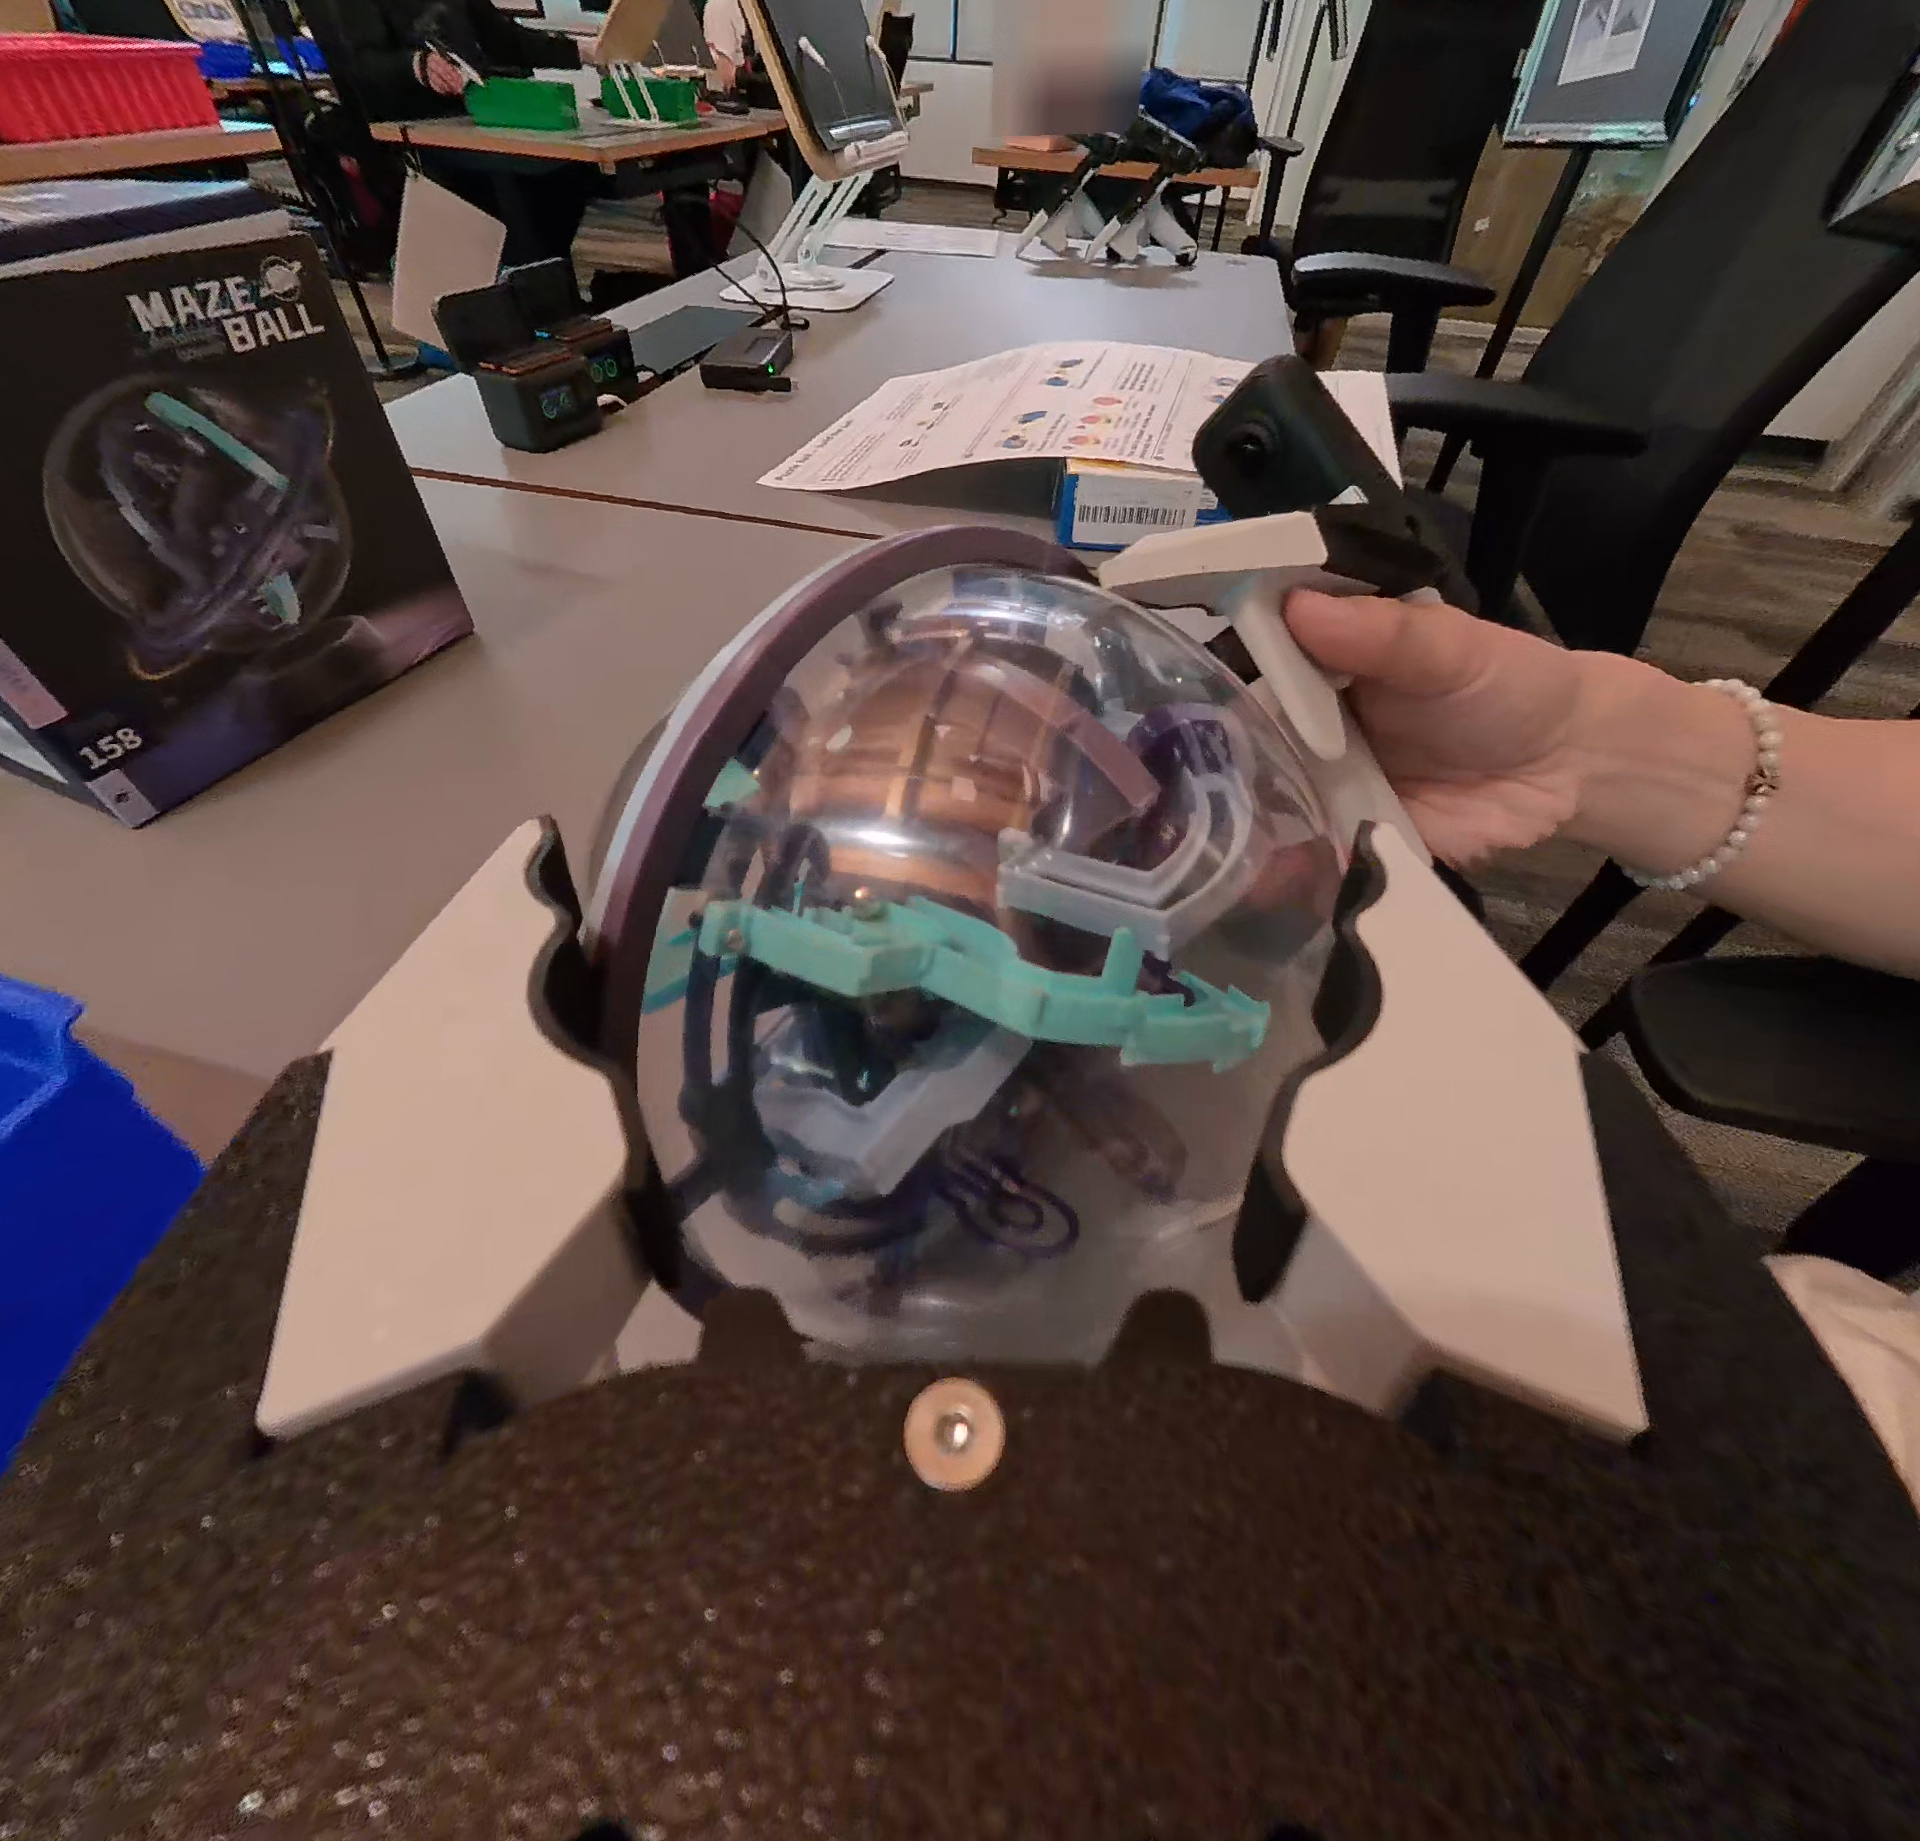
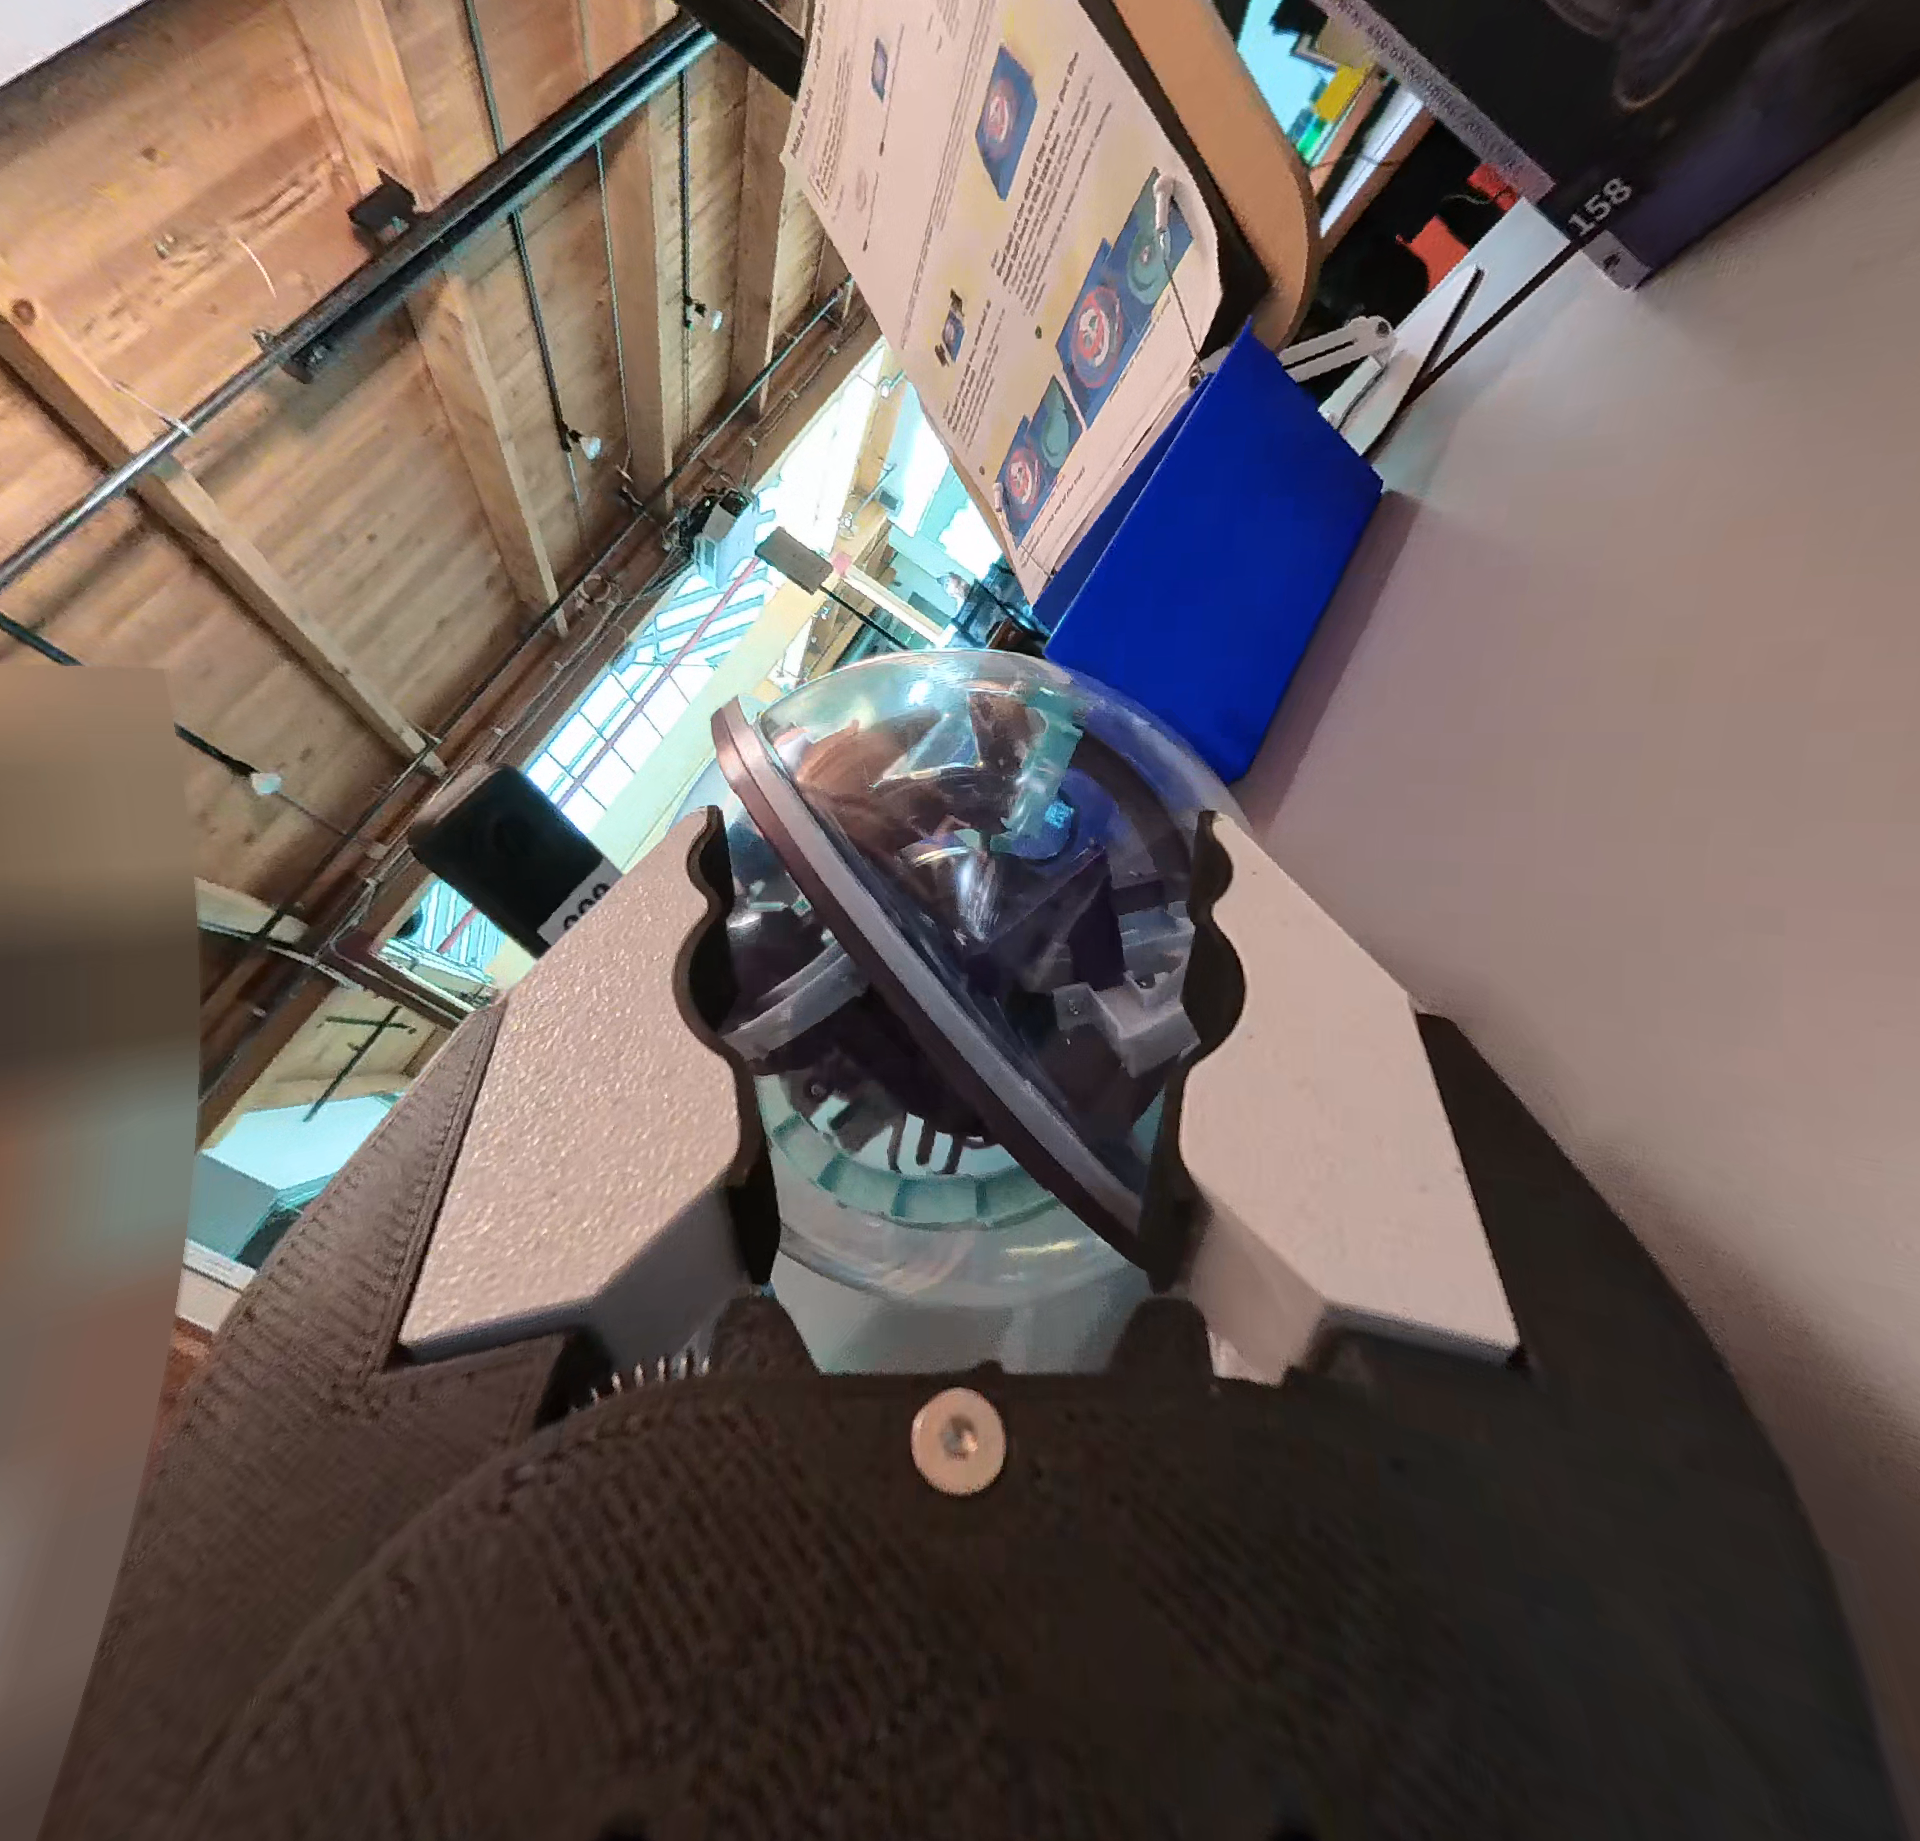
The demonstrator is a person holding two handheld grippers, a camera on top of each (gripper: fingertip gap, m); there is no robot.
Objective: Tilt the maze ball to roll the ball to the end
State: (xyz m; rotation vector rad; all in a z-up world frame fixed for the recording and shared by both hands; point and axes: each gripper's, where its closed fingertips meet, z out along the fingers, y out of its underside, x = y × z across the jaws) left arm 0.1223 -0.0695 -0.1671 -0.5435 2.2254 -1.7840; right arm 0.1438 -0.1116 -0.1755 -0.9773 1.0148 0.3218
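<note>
Left gripper (image 1: 961,1022) and right gripper (image 2: 956,1022) each clamp the maze ball (image 1: 966,918) above the tabletop (image 1: 343,856); only the left view shows its small ball (image 1: 871,916) on the teal track (image 1: 977,970); the printed box (image 1: 197,524) bears lettering, not transcribed.

Grey table (image 1: 582,586) bears dark box (image 1: 197,534), blue bin (image 1: 62,1147), seemingly papers (image 1: 1039,409).

Glossy clear plastic maze ball (image 1: 966,918); matt grainy white fingers (image 1: 457,1116); rough wooden ceiling (image 2: 312,337).
</note>
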